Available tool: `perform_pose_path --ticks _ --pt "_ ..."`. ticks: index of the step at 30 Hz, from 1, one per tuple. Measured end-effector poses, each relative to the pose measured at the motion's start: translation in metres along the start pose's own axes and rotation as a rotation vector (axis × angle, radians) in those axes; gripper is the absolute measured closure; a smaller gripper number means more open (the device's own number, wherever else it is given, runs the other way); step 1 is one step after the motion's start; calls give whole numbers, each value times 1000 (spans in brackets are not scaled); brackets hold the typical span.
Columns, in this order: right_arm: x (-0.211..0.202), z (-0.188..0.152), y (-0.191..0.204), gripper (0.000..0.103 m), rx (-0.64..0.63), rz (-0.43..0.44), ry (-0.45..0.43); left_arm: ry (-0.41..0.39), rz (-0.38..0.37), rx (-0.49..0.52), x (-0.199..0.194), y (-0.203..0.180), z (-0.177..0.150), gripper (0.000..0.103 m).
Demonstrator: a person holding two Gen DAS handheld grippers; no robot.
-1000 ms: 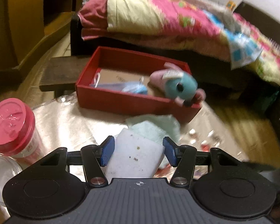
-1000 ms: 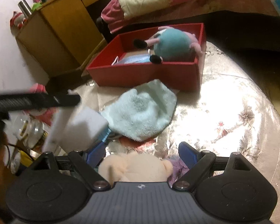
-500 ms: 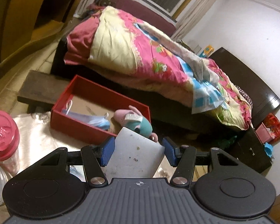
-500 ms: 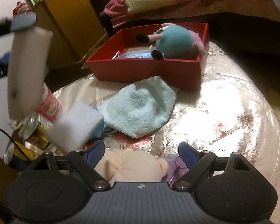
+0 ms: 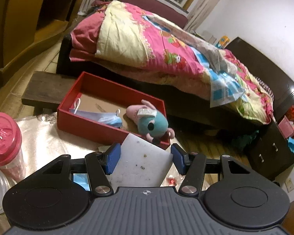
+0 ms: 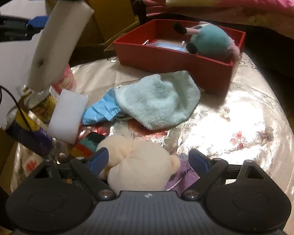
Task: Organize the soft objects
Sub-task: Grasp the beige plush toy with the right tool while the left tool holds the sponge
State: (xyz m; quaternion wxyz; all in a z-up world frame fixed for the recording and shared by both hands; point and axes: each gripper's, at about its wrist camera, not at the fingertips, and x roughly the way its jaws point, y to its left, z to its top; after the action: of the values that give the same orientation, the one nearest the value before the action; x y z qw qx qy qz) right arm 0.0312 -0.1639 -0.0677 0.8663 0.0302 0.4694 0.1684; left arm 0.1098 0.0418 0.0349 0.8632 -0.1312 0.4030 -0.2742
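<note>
Right wrist: left claw point(image 6: 47, 4) gripping white sponge point(image 6: 54, 45), long axis steeply downward.

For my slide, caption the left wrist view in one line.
Left claw grips a white sponge above the table, facing the red box holding a plush toy and face mask.

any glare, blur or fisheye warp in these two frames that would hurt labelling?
Right wrist view: strong glare on the shiny tablecloth washes out its pattern; the held white sponge and the left gripper at the top left are soft with blur. Left wrist view: dim warm light, heavy barrel distortion bending the bed and walls; the red box and the white sponge stay readable.
</note>
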Motion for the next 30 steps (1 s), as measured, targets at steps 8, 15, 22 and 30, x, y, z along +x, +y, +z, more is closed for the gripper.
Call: perform_pose_path --ticks 8,15,22,30 --pt "5 -1 25 34 -177 -2 -38 69 28 24 16 -2 -13 46" --pt "21 -6 39 50 -274 -22 15 78 39 31 17 -1 -14 46" --pt "15 0 25 75 -152 1 33 84 48 29 18 1 -15 46" --pt "7 11 2 103 11 57 21 90 60 24 21 4 -14 45"
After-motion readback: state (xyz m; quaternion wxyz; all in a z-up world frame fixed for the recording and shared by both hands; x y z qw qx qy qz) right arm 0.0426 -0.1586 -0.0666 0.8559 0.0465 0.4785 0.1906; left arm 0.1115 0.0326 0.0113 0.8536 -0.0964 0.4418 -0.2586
